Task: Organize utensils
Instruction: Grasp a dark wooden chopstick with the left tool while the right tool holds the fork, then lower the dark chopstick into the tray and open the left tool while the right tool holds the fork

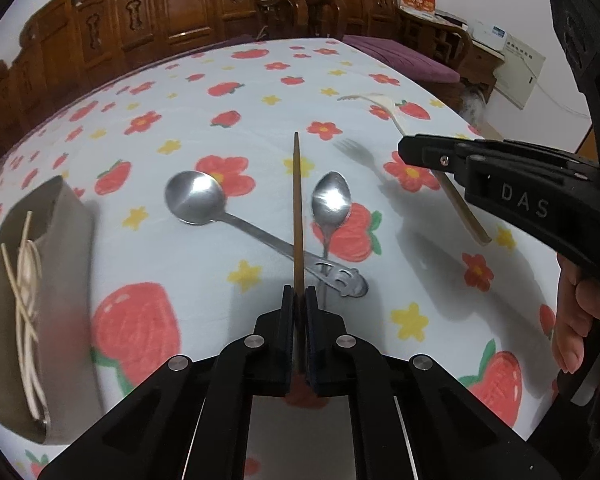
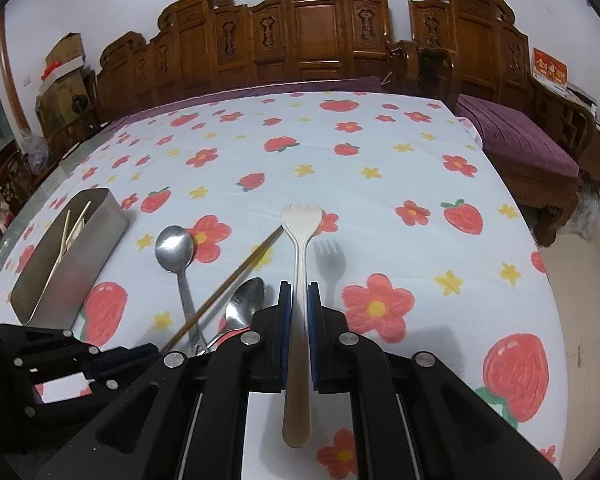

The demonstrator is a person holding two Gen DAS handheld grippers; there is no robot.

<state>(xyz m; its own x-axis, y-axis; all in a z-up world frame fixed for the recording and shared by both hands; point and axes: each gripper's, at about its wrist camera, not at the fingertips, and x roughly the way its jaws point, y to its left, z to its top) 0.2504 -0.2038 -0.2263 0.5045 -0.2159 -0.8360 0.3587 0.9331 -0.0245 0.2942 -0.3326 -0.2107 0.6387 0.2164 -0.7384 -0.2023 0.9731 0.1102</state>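
a chopstick (image 1: 298, 208) and fork (image 2: 300, 264) are being gripped by the left tongs (image 1: 299, 300) and right tongs (image 2: 299, 296), while two spoons (image 1: 196, 198) are being left outside the tray (image 1: 66, 216) at lower left.

The right gripper (image 2: 299, 292) sits at six o'clock, its jaws closed on the handle of a cream plastic fork (image 2: 299, 280) whose tines point toward twelve. The fork's shadow falls on the flowered tablecloth (image 2: 380, 184) just toward three o'clock. At nine o'clock a metal tray (image 2: 100, 232) holds pale utensils. Between tray and fork lie a large steel spoon (image 2: 175, 249) and a smaller spoon (image 2: 244, 302). A brown chopstick (image 2: 228, 288) slants above them, its lower end reaching the left gripper (image 2: 152, 350) at seven o'clock. A carved wooden bench (image 2: 312, 40) fills twelve o'clock.
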